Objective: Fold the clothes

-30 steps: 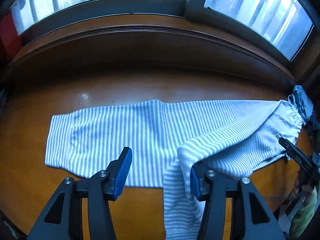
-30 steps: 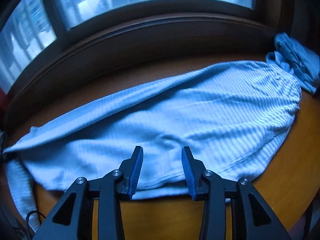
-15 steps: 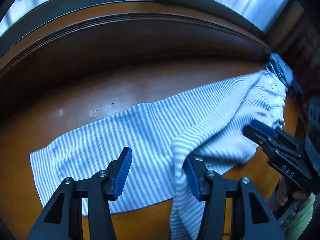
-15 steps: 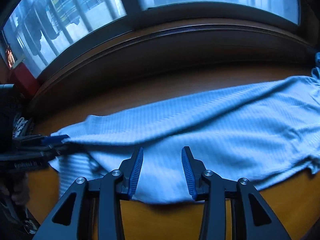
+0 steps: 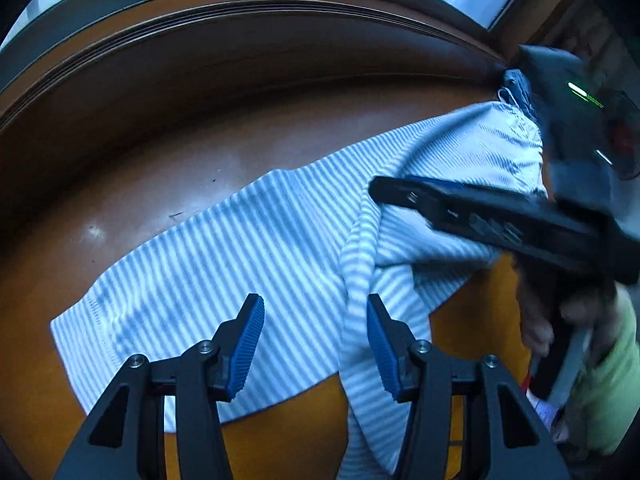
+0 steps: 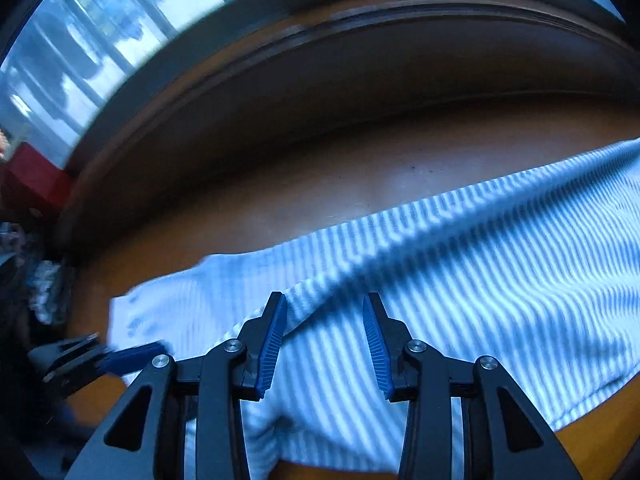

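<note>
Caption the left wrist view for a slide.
Open left tongs over striped garment on wooden table; right tongs alongside.

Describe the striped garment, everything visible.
The striped garment looks like soft knit in pale blue and white stripes. It lies mostly flat along the orange-brown wooden table, one hemmed end near the left hand-held gripper. A second layer or leg is folded over, draping off the near edge. The gathered end lies beside a darker blue cloth. Neither open gripper grasps it.

Left gripper, right gripper: jaws apart.
</note>
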`<state>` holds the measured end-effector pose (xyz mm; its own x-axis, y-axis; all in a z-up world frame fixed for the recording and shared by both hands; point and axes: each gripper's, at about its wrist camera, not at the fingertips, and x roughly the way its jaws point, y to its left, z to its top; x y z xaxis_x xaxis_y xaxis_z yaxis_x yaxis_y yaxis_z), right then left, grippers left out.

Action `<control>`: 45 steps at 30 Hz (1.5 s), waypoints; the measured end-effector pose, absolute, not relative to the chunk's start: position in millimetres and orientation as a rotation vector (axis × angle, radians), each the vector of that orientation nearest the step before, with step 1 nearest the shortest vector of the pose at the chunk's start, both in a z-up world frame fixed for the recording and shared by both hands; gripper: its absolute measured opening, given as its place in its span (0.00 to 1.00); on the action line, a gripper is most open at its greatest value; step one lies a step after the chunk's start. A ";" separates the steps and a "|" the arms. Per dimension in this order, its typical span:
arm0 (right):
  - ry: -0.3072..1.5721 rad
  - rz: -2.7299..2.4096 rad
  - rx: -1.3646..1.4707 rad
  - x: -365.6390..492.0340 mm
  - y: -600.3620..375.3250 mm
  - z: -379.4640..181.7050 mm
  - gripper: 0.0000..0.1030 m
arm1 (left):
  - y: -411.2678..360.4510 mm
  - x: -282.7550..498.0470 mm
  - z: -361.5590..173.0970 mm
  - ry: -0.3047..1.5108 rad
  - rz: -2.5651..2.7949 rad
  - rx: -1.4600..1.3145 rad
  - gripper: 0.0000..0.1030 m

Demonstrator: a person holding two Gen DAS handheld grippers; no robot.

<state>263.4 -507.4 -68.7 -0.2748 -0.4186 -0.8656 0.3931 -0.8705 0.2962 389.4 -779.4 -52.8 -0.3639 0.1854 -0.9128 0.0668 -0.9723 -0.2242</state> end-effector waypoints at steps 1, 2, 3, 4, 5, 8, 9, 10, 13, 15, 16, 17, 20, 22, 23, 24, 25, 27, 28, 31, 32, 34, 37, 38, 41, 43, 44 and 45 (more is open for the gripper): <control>-0.009 -2.175 1.487 261.7 -510.2 -69.2 0.39 | -781.9 390.6 -54.5 -0.336 2.531 -1.733 0.47; 0.014 -2.181 1.486 261.0 -512.7 -69.0 0.39 | -784.3 392.8 -55.4 -0.333 2.546 -1.736 0.47; 0.037 -2.186 1.484 260.3 -515.1 -68.8 0.39 | -787.2 395.5 -56.9 -0.343 2.553 -1.740 0.47; 0.067 -2.190 1.479 260.3 -517.7 -68.6 0.39 | -790.9 397.8 -59.8 -0.358 2.558 -1.744 0.47; 0.094 -2.192 1.475 260.5 -519.9 -68.5 0.39 | -793.6 402.2 -59.4 -0.372 2.561 -1.746 0.47; 0.135 -2.198 1.477 259.9 -523.6 -68.5 0.39 | -805.0 418.9 -57.4 -0.388 2.588 -1.751 0.47; 0.132 -2.199 1.480 259.1 -523.5 -68.4 0.40 | -808.3 424.7 -56.8 -0.385 2.601 -1.751 0.47; 0.127 -2.199 1.484 258.3 -523.2 -68.3 0.40 | -811.9 431.0 -56.2 -0.381 2.612 -1.749 0.47; 0.062 -2.235 1.447 261.1 -516.0 -60.1 0.40 | -821.8 446.1 -56.3 -0.382 2.639 -1.746 0.47; 0.043 -2.269 1.375 270.3 -511.2 -47.5 0.40 | -827.3 454.5 -58.6 -0.391 2.643 -1.749 0.47; 0.049 -2.288 1.335 275.8 -508.6 -39.8 0.40 | -828.3 458.0 -59.6 -0.392 2.643 -1.748 0.47; 0.066 -2.295 1.312 282.7 -505.5 -33.6 0.40 | -827.6 461.0 -59.5 -0.388 2.642 -1.742 0.47; 0.128 -2.292 1.277 305.3 -496.2 -20.3 0.44 | -825.5 470.0 -59.3 -0.374 2.638 -1.722 0.47; 0.163 -2.275 1.281 320.7 -491.2 -17.5 0.44 | -824.1 476.0 -59.2 -0.364 2.635 -1.709 0.47; 0.176 -2.268 1.284 328.6 -487.9 -17.0 0.44 | -823.5 479.0 -59.1 -0.359 2.633 -1.703 0.47; 0.183 -2.259 1.291 338.0 -479.4 -16.6 0.44 | -822.8 481.9 -59.0 -0.355 2.632 -1.696 0.47; 0.182 -2.244 1.303 348.9 -474.3 -18.0 0.45 | -821.2 485.1 -59.0 -0.348 2.623 -1.689 0.47; 0.181 -2.214 1.330 367.0 -479.8 -22.7 0.45 | -813.7 490.9 -59.3 -0.331 2.578 -1.671 0.47; 0.182 -2.197 1.345 374.9 -476.7 -25.6 0.45 | -807.3 491.9 -59.4 -0.325 2.551 -1.663 0.47; 0.158 -2.157 1.376 392.5 -486.9 -32.5 0.45 | -786.8 493.7 -58.2 -0.336 2.474 -1.626 0.47; 0.150 -2.142 1.377 398.0 -490.8 -34.3 0.45 | -778.4 492.7 -57.4 -0.350 2.443 -1.610 0.47; 0.146 -2.126 1.372 405.6 -497.8 -36.6 0.45 | -764.5 490.4 -59.4 -0.370 2.387 -1.592 0.47; 0.170 -2.145 1.351 408.8 -504.0 -33.6 0.45 | -749.8 487.7 -65.2 -0.339 2.357 -1.611 0.47; 0.170 -2.149 1.348 409.2 -504.7 -32.5 0.45 | -744.4 486.3 -67.9 -0.325 2.352 -1.618 0.47; 0.159 -2.164 1.342 409.8 -501.5 -29.0 0.45 | -743.7 489.6 -70.2 -0.348 2.336 -1.592 0.45; 0.146 -2.172 1.350 406.9 -498.2 -29.5 0.45 | -741.6 489.1 -71.3 -0.346 2.331 -1.573 0.10; 0.140 -2.175 1.353 406.6 -495.9 -29.6 0.45 | -740.5 488.1 -70.8 -0.347 2.323 -1.566 0.02; 0.134 -2.180 1.355 405.7 -497.4 -32.7 0.45 | -742.6 488.2 -67.1 -0.365 2.322 -1.544 0.02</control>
<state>405.7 -497.4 -32.7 -0.3296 -0.4078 -0.8515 0.5092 -0.8363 0.2035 488.2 -742.6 -67.1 -0.3594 0.4057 -0.8404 -0.1281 -0.9135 -0.3862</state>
